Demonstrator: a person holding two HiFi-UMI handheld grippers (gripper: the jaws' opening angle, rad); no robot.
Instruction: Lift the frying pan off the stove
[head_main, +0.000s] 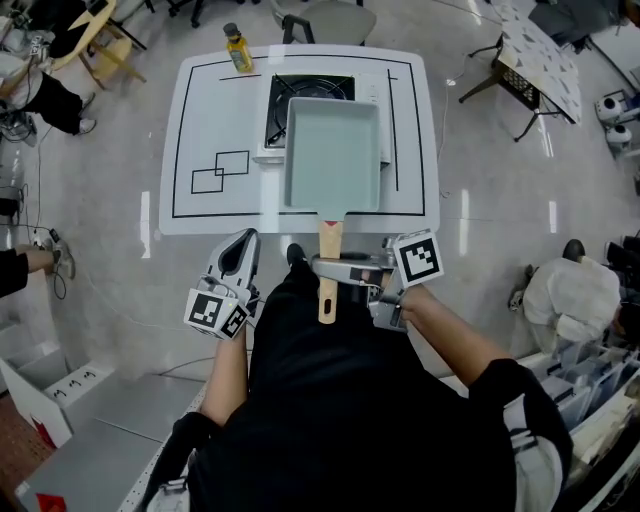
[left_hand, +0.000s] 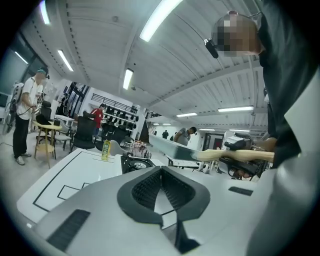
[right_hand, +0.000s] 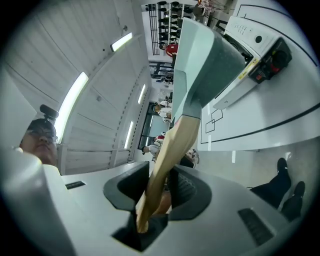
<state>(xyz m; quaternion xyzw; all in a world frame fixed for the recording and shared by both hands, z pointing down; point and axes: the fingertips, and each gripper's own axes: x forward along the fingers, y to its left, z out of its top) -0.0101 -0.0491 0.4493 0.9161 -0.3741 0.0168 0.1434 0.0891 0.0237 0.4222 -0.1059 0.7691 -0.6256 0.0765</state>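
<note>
A pale green rectangular frying pan (head_main: 333, 155) hangs over the black portable stove (head_main: 300, 100) on the white table (head_main: 215, 110). In the left gripper view the pan (left_hand: 172, 147) is clear of the stove (left_hand: 134, 163), held up in the air. Its wooden handle (head_main: 329, 238) points toward me, and my right gripper (head_main: 330, 268) is shut on it. In the right gripper view the handle (right_hand: 172, 145) runs between the pads of that gripper (right_hand: 159, 185). My left gripper (head_main: 243, 242) stays off the table's near edge, shut and holding nothing, its pads meeting (left_hand: 161, 172).
A yellow bottle (head_main: 236, 48) stands at the table's far edge. Black lines and two small rectangles (head_main: 222, 170) are drawn on the tabletop. Chairs, other tables and several people are around the room. My own feet are just below the table's near edge.
</note>
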